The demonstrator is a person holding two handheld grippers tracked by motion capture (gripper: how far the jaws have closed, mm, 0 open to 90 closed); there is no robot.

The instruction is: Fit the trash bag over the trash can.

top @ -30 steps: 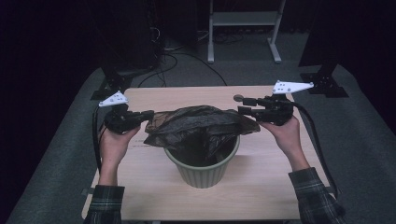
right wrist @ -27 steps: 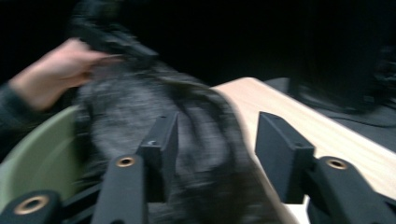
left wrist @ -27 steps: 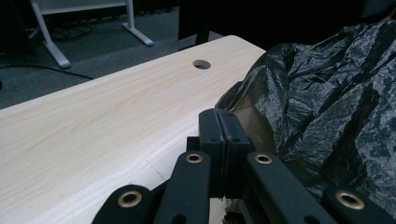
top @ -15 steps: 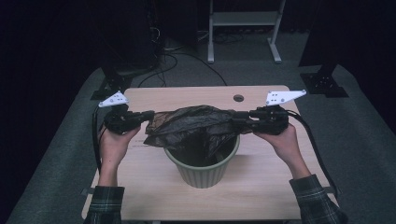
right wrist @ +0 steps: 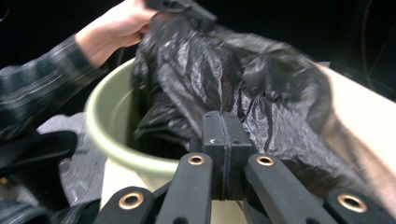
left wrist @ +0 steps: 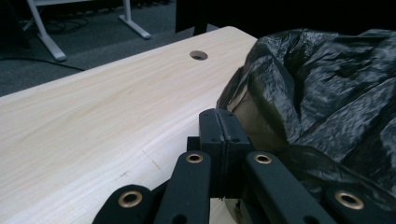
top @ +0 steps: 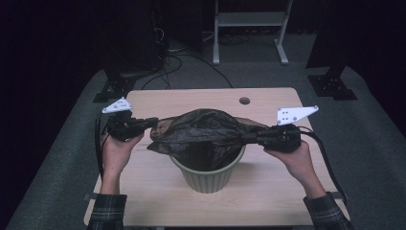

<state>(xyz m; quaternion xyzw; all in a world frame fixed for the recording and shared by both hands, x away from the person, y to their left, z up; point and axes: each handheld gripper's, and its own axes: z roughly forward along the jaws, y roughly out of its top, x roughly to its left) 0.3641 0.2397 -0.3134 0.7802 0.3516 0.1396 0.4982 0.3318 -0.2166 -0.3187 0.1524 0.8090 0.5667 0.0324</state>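
Note:
A pale green bin (top: 207,176) stands mid-table with a black plastic bag (top: 201,133) spread over its mouth. At the bag's left edge my left gripper (top: 152,122) is shut on the film, and at the right edge my right gripper (top: 248,137) is shut on it too, so the bag is stretched between them. In the left gripper view the closed jaws meet at the gripper tip (left wrist: 224,122) against the crumpled bag (left wrist: 327,88). From the right gripper (right wrist: 223,125), the bag (right wrist: 219,65) hangs into the bin (right wrist: 105,135), with the other hand (right wrist: 116,28) beyond.
The light wooden table (top: 158,191) has a round cable hole (top: 244,100) at its far edge, also seen as the hole (left wrist: 199,55). Dark stands and a white frame (top: 249,28) sit on the grey carpet behind. Cables trail from both grippers.
My right gripper has drawn toward the near side and slightly outward, pulling the bag's right edge down over the bin rim. The left gripper has stayed put.

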